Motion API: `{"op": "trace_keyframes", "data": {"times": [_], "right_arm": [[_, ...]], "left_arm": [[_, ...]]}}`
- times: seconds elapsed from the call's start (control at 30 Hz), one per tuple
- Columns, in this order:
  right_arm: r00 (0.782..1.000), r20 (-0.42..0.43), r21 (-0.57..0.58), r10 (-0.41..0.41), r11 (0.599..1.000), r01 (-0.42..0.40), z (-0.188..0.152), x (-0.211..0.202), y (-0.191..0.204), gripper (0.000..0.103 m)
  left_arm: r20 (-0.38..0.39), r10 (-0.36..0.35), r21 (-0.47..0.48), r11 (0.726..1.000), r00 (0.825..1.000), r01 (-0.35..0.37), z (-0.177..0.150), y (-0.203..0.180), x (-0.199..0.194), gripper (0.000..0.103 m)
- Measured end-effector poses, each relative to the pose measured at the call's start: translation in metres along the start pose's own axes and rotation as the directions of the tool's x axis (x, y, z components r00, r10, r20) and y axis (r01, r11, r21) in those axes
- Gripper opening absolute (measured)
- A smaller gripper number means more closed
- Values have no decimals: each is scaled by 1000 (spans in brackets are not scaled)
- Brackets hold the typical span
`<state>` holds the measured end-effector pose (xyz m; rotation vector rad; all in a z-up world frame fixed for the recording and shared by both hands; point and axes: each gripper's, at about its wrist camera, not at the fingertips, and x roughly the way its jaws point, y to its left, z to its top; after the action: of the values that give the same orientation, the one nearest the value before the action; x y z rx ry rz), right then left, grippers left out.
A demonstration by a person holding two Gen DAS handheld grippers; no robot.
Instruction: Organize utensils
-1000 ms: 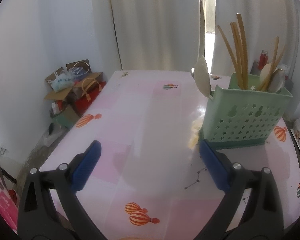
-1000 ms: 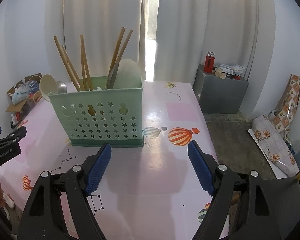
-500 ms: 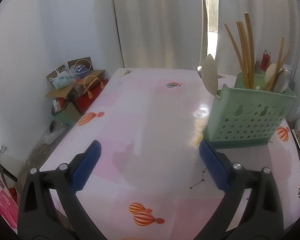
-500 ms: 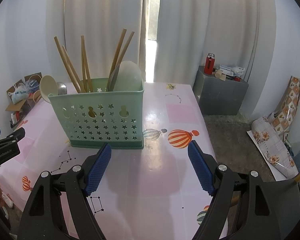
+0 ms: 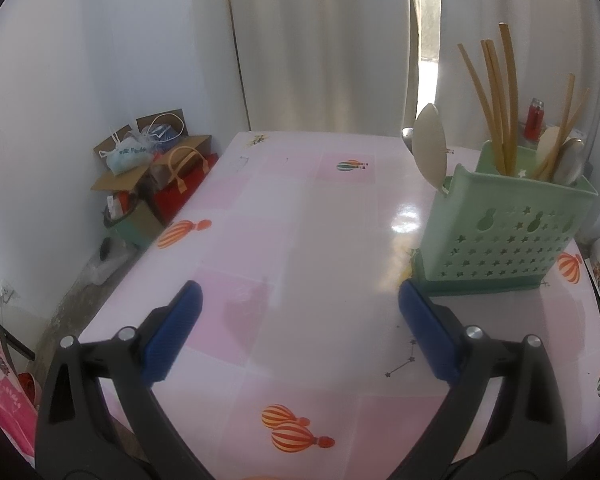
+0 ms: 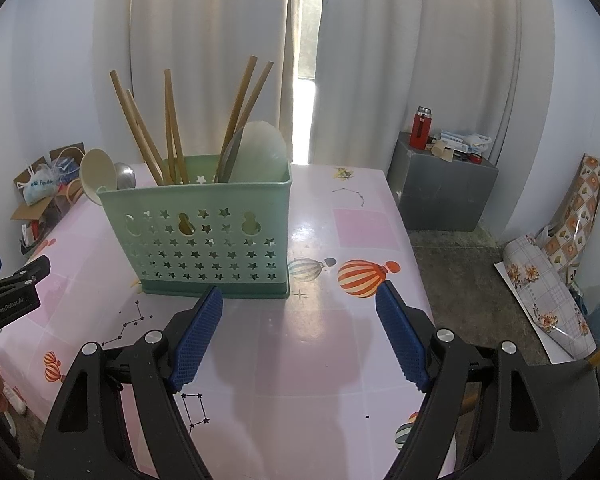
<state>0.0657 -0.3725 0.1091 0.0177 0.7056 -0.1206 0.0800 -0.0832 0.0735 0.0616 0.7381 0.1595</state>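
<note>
On table, far left of my right gripper: green utensil basket, upright, holding chopsticks and spoons. Right gripper: jaws wide, empty. My left gripper: jaws wide, empty, basket at its right.

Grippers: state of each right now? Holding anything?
Left gripper: open, nothing between the jaws.
Right gripper: open, nothing between the jaws; the green utensil basket stands just beyond it, untouched.
</note>
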Motion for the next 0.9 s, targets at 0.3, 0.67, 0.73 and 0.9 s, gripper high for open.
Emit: {"op": "trace_keyframes", "data": {"times": [0.3, 0.67, 0.73, 0.9], "right_arm": [[1000, 1, -1, 0, 1000, 0, 0, 0, 1, 77], [1000, -1, -1, 0, 1000, 0, 0, 0, 2, 77], [1000, -1, -1, 0, 1000, 0, -1, 0, 3, 77], [1000, -2, 0, 0, 1000, 0, 0, 0, 2, 77]], "left_arm": [[-6, -3, 2, 1000, 1000, 3, -2, 0, 1, 94], [-8, -3, 1, 1000, 1000, 3, -3, 1, 1, 94], [-7, -4, 1, 1000, 1000, 4, -3, 1, 1, 94], [-13, -6, 1, 1000, 1000, 6, -6, 2, 2, 94]]}}
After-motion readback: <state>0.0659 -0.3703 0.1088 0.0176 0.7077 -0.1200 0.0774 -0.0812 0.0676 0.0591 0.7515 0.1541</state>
